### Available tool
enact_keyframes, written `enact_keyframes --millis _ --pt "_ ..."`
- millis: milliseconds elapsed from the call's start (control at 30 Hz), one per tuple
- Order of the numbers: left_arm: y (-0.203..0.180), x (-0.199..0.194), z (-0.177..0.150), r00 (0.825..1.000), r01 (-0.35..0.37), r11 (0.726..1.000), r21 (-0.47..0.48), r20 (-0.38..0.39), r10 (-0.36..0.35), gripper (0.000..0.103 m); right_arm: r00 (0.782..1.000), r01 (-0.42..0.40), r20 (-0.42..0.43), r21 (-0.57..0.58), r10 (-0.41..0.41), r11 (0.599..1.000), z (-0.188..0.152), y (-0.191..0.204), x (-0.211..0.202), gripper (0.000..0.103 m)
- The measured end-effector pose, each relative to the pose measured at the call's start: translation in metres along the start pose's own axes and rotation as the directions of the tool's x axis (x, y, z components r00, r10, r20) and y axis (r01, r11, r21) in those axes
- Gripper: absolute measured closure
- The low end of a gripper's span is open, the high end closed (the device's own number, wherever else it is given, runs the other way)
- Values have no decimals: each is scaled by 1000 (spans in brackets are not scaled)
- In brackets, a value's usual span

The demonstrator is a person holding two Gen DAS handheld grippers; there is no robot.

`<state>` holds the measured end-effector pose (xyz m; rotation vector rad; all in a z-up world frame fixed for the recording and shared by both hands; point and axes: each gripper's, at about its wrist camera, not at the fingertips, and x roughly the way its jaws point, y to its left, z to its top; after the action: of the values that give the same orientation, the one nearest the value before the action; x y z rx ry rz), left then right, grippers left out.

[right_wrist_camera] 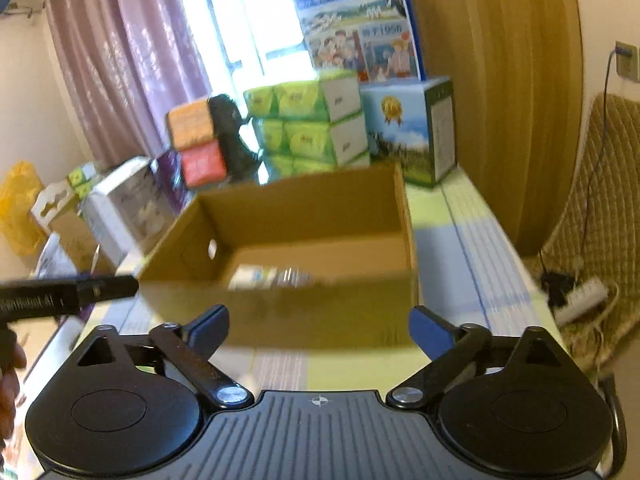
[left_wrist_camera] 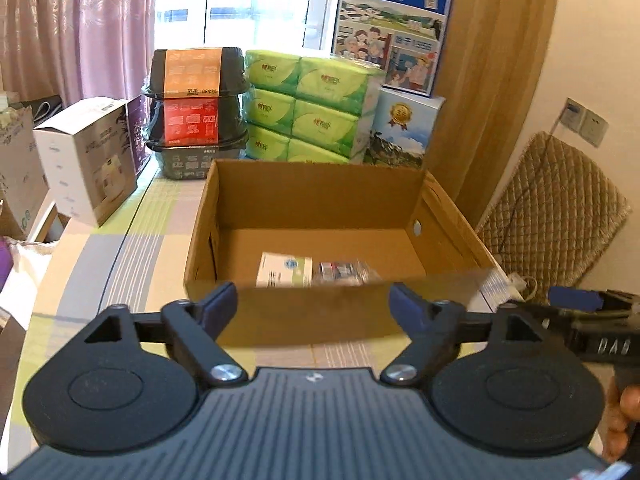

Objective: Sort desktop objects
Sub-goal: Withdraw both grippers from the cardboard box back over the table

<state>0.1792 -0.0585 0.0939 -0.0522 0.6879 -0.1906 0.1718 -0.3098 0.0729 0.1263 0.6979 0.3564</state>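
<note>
Cardboard box (left_wrist_camera: 320, 200) sits open on the striped bench (left_wrist_camera: 132, 248), with a white packet (left_wrist_camera: 285, 270) and a clear-wrapped item (left_wrist_camera: 344, 271) lying side by side on its floor. Left gripper (left_wrist_camera: 313, 305) and right gripper (right_wrist_camera: 319, 327) both hover before its near wall, fingers spread wide, holding nothing

Brown cardboard box (left_wrist_camera: 320, 208), green tissue packs (left_wrist_camera: 308, 112) (leaf-printed), pink curtain (left_wrist_camera: 76, 28), striped tablecloth (left_wrist_camera: 132, 248).
</note>
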Motion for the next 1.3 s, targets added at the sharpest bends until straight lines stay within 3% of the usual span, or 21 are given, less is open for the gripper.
enact_keyframes --millis 100,300,600,933,1300 --pt "-9 -22 -23 1000 -8 1000 28 -8 8 3 999 -6 -44 -16 5 1000 -25 8 -18 2" --pt "-13 -55 -70 999 -28 1000 13 -41 28 2 992 6 -127 -50 -12 999 -63 17 -43 2" --pt "-5 -83 -127 993 -59 997 -54 -104 53 2 987 0 -159 -83 -13 997 -99 22 -69 2" --pt "5 -97 -155 987 -94 993 -71 -140 84 2 978 20 -205 -106 -42 994 -124 27 -83 2" --pt "5 -94 -166 984 -87 993 -78 -164 73 2 973 18 -227 -103 -41 995 -133 25 -81 2"
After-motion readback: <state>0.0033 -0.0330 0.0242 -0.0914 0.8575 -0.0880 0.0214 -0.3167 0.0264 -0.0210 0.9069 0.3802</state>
